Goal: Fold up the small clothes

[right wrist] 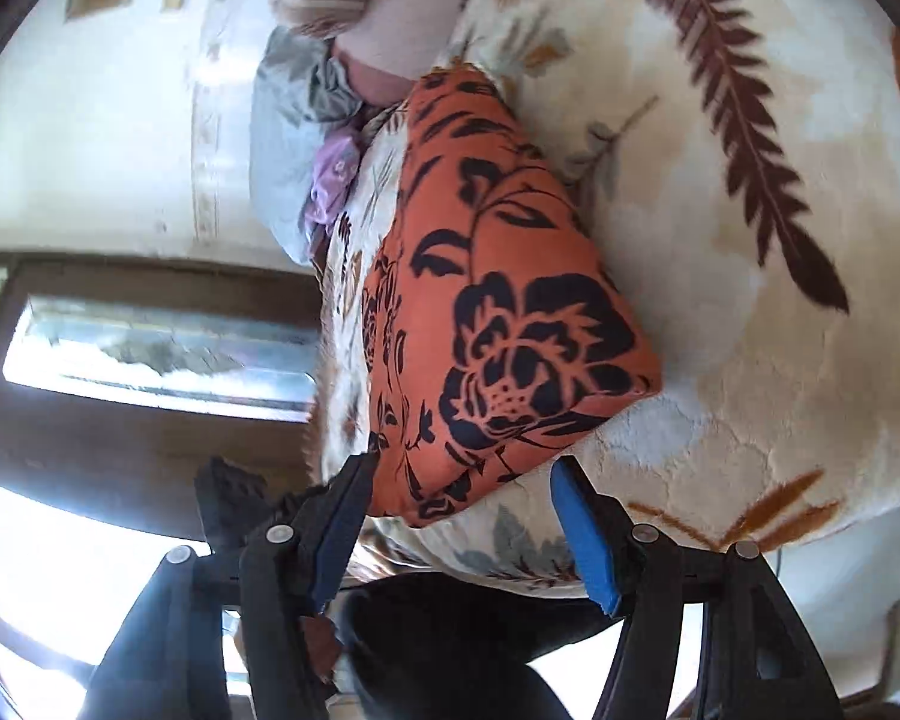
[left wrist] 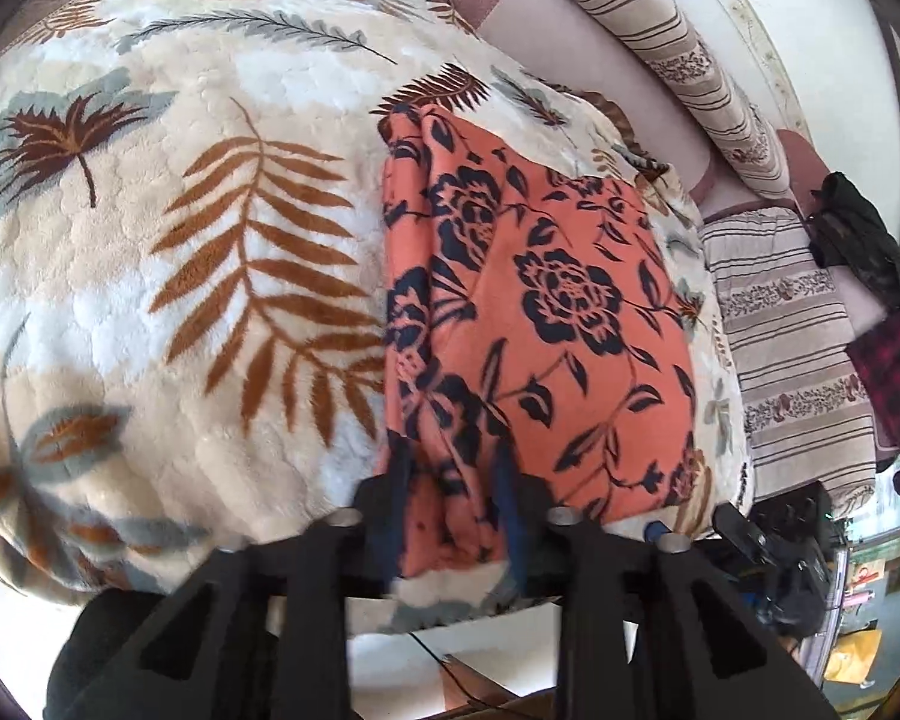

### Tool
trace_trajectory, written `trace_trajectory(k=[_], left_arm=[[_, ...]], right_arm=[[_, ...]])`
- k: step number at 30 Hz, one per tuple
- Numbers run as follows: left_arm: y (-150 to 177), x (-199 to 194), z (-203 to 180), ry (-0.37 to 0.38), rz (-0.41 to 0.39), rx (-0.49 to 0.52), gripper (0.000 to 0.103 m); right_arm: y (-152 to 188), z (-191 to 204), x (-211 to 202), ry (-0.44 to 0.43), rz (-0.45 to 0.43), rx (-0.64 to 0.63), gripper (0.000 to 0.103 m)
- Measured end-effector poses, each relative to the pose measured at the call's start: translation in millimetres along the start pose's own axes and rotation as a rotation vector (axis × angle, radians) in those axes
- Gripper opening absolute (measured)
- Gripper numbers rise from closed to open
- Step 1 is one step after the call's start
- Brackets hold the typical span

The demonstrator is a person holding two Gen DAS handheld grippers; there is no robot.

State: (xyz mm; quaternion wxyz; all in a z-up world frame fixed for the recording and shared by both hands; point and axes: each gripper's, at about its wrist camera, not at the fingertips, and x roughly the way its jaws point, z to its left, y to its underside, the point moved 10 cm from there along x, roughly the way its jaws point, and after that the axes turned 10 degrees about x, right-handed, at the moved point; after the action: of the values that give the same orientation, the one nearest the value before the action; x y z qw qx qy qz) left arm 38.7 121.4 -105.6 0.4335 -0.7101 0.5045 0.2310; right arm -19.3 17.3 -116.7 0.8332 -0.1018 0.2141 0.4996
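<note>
A folded orange garment with dark blue flowers (left wrist: 546,300) lies flat on a cream leaf-patterned blanket (left wrist: 210,240). In the left wrist view my left gripper (left wrist: 453,480) stands over the garment's near left edge. A bunched fold of cloth sits between its fingers, which stand apart and do not clamp it. In the right wrist view the same garment (right wrist: 498,300) lies on the blanket (right wrist: 750,300) near the bed's edge. My right gripper (right wrist: 463,462) is wide open around its near corner, the blue right pad (right wrist: 582,534) well clear of the cloth.
Striped pillows (left wrist: 690,60) (left wrist: 792,360) lie along the bed's right side, with a dark bag (left wrist: 858,240) and a red plaid cloth (left wrist: 894,372) beyond. Grey (right wrist: 294,138) and purple (right wrist: 330,174) clothes are piled at the far end. A window (right wrist: 150,354) is past the bed edge.
</note>
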Motion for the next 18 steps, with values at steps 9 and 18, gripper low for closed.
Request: trace_trajectory(k=[9, 18], left_arm=[[5, 7, -8, -0.097, 0.010, 0.052, 0.018], [24, 18, 1, -0.093, -0.007, -0.032, 0.013]], right_arm=[[-29, -12, -6, -0.140, -0.068, 0.258, 0.066], [-40, -18, -31, 0.044, -0.166, 0.149, 0.016]])
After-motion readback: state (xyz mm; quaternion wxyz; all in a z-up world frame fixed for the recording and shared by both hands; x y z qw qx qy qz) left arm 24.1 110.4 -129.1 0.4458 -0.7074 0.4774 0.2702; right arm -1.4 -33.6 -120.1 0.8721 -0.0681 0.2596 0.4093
